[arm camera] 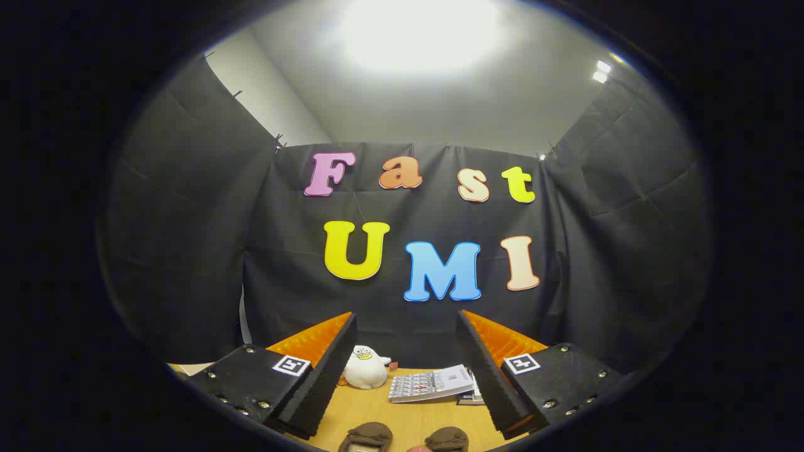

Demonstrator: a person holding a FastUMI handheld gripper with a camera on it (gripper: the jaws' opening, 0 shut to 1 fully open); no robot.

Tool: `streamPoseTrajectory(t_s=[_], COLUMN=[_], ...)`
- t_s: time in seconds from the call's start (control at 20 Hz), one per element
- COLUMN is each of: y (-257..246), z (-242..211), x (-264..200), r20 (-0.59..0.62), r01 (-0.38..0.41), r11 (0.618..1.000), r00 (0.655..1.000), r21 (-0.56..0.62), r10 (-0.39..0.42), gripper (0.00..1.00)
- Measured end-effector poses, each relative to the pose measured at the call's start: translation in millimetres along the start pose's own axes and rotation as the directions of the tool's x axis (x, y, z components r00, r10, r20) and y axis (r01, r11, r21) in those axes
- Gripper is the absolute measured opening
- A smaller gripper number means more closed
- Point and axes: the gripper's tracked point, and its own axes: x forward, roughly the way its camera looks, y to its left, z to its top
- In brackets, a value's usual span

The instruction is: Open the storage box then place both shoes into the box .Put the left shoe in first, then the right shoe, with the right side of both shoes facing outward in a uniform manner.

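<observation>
My gripper point(406, 333) is held high and level, its two fingers wide apart with nothing between them. Below and between the fingers, on the wooden table point(377, 408), the tops of two brown shoes show: one point(369, 434) nearer the left finger, the other point(447, 438) nearer the right finger. Both shoes lie close beneath the gripper and are cut off, so I cannot tell which is the left shoe.
A white plush duck point(365, 367) sits on the table beyond the left finger, near the cloth wall. A stack of booklets point(433, 383) lies beside it, ahead of the right finger. The black cloth wall closes the table on three sides.
</observation>
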Motion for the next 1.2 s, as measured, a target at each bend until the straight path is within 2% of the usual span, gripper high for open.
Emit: streamPoseTrajectory(t_s=[0.9, 1.05, 1.2], y=[-7, -4, 4], z=[-15, -23, -39], x=[-7, -5, -5], r20=[-0.021, -0.037, -0.081], r01=[0.023, 0.01, -0.027], r11=[0.998, 0.993, 0.977], r00=[1.0, 0.999, 0.996], r21=[0.065, 0.115, 0.213], r10=[-0.022, -0.006, 0.045], gripper=[0.97, 0.96, 0.97])
